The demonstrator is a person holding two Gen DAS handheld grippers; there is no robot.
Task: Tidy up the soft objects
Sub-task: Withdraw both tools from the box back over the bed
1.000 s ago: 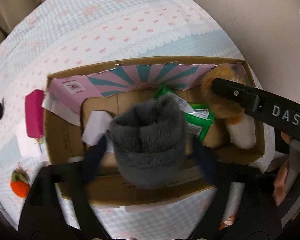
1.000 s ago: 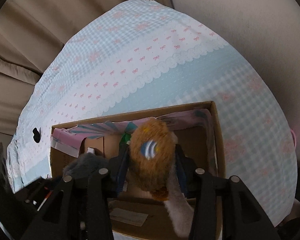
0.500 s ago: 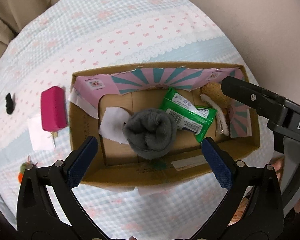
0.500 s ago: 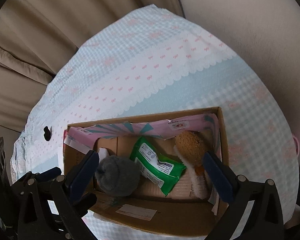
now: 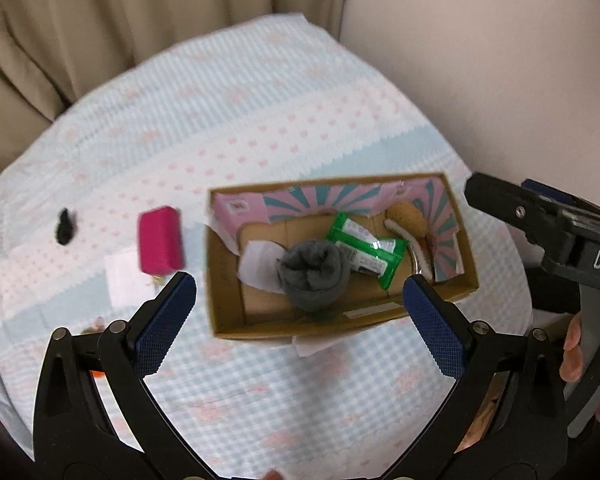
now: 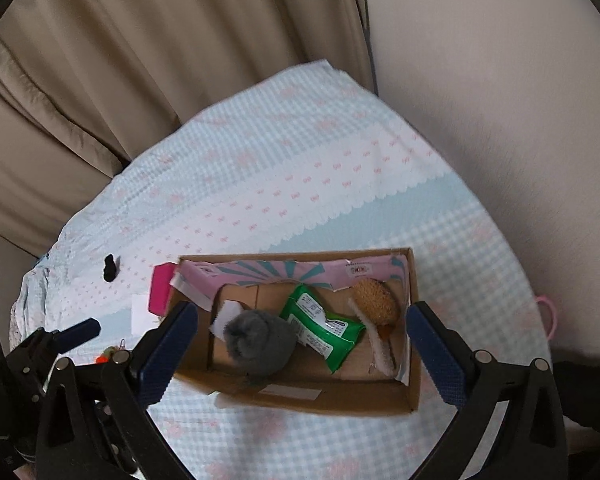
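A grey plush toy (image 5: 313,276) is found lying inside the cardboard box (image 5: 466,258), toward its left half, partly over a white paper scrap (image 5: 256,266). Just beside it, in the middle of the box, a green wipes packet (image 5: 364,250) is seen, and at the right end a brown and white plush toy (image 5: 410,226) is lodged against the pink and teal lining (image 5: 320,198). The box is set on a light blue checked cloth (image 5: 260,128) covering the surface. Outside the box, to its left, a pink pouch (image 5: 160,245) and a small black item (image 5: 64,226) are noted on the cloth, well apart from each other. The left gripper (image 5: 300,312) is held above the near edge of the box, its jaws spread wide with nothing between them. The right gripper (image 6: 302,336) is likewise held above the box, jaws fully spread and empty. Beige curtains (image 6: 140,60) are seen behind.
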